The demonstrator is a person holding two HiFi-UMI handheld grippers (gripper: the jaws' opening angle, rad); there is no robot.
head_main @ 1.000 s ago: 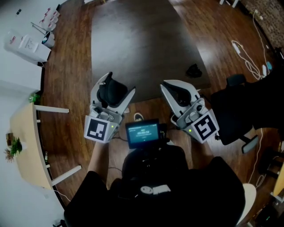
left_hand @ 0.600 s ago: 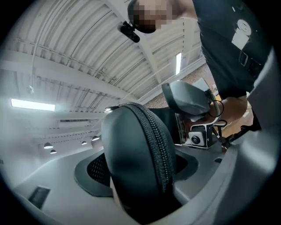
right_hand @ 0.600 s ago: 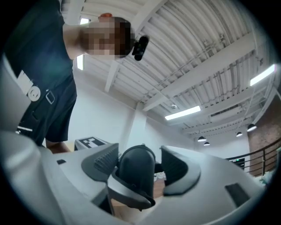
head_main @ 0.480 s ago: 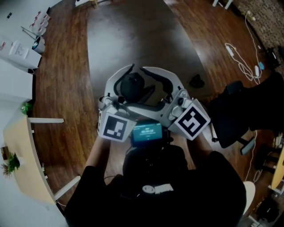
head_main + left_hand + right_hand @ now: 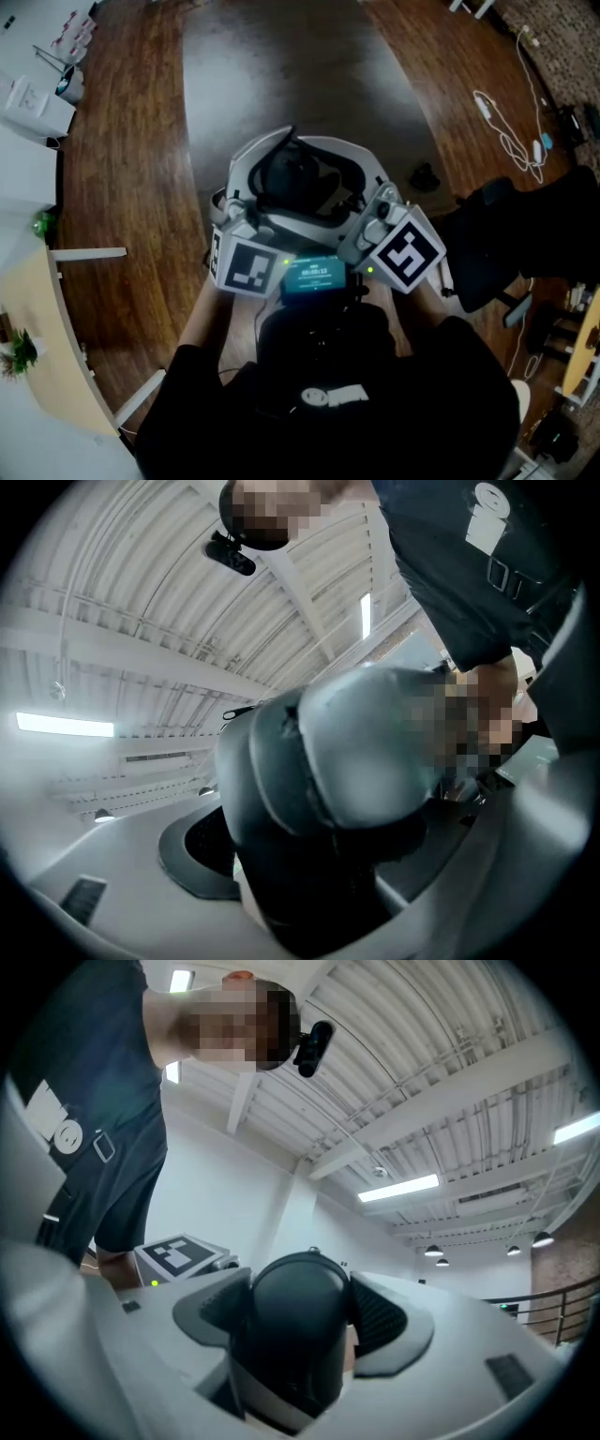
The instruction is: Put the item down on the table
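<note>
Dark rounded item (image 5: 292, 173) sits btwn both tools, close to the person's chest: L gripper (image 5: 347, 846) jaws opening wide around it, R gripper (image 5: 300, 1326) closing, pads apparently on it. Dark tabletop (image 5: 281, 66), prob. the target, lies ahead, below.

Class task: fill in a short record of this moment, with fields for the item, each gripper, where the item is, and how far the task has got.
item: black rounded item
left gripper: jaws opening, item between them
right gripper: jaws closing, a pad on each side of the item
position: both grippers meet in front of the person's chest, above the wooden floor
task status: item not yet put down
</note>
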